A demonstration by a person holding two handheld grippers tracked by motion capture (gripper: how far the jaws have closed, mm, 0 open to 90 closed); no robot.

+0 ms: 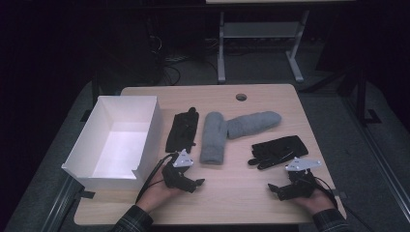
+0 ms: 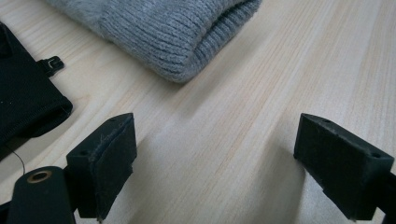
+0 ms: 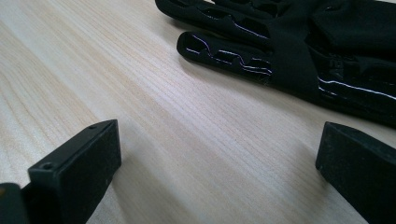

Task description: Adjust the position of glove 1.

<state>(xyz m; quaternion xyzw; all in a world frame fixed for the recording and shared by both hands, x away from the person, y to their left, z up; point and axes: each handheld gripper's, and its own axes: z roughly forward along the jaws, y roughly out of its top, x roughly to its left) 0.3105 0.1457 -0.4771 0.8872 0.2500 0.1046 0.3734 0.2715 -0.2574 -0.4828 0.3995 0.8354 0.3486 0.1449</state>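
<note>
Nearest the person, the left gripper and the right gripper rest low on the wooden table, jaws spread wide with nothing between them. This looks like the start of a tidy-up, with no glove lifted yet.

Just beyond the right gripper lies a black glove, its fingers pointing left. Just beyond the left gripper lie the near grey mitten and, left of it, a second black glove. A second grey mitten lies farther off, angled right. That makes two black gloves, two grey mittens and one white box at the left, empty.

The next move probably calls for each gripper to ease forward and close on the glove ahead.
</note>
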